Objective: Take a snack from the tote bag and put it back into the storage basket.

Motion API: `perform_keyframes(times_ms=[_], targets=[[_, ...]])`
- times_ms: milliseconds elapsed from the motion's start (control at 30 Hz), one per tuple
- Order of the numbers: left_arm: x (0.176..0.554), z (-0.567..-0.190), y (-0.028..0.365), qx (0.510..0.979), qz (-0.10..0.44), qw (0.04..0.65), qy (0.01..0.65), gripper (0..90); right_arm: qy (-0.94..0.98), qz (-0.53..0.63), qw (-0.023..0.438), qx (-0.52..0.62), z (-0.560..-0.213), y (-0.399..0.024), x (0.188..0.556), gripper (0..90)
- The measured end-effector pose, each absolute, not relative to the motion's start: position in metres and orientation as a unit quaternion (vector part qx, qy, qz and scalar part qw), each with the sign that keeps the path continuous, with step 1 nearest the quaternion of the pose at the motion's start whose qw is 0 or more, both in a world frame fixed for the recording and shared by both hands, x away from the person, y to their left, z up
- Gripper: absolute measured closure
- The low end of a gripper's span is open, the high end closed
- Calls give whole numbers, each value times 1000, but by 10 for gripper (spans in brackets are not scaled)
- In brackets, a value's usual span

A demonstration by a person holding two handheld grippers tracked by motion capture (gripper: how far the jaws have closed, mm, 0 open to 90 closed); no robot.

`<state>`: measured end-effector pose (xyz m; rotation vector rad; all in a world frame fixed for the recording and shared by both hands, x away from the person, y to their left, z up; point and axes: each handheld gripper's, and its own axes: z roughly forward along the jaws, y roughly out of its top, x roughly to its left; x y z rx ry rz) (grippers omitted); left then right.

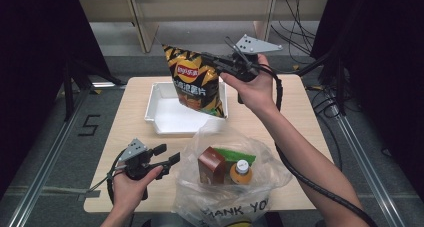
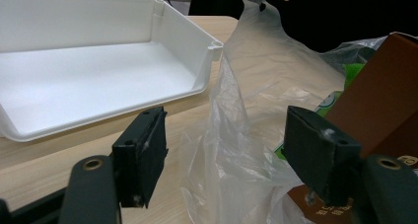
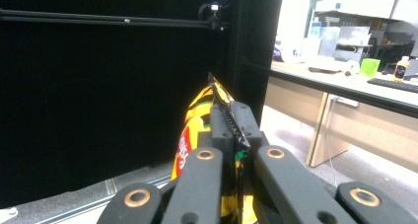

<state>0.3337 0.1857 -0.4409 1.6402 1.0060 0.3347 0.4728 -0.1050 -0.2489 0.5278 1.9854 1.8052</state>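
Note:
A yellow and black bag of crisps [image 1: 195,79] hangs in the air over the white tray [image 1: 160,119], pinched at its upper right edge by my right gripper [image 1: 216,61]. In the right gripper view the jaws are shut on the bag's crimped edge [image 3: 231,120]. My left gripper [image 1: 167,154] rests low at the table's front left, open, with nothing between its pads [image 2: 143,150]. It points at a clear plastic bag [image 1: 230,187] that holds a brown carton [image 1: 211,165], an orange bottle [image 1: 241,172] and a green packet [image 1: 240,155].
The tray [image 2: 98,81] is empty and lies at the back middle of the wooden table [image 1: 295,117]. The plastic bag [image 2: 246,120] stands just in front of it at the near edge. Black curtains and metal rails flank the table.

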Motion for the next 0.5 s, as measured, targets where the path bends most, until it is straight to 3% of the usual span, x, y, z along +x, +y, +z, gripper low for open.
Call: perform_keyframes(times_ms=[500], targets=[[334,-442,187,695,142,559,429,324,710,645,202,198,-250,-96,488,900]])
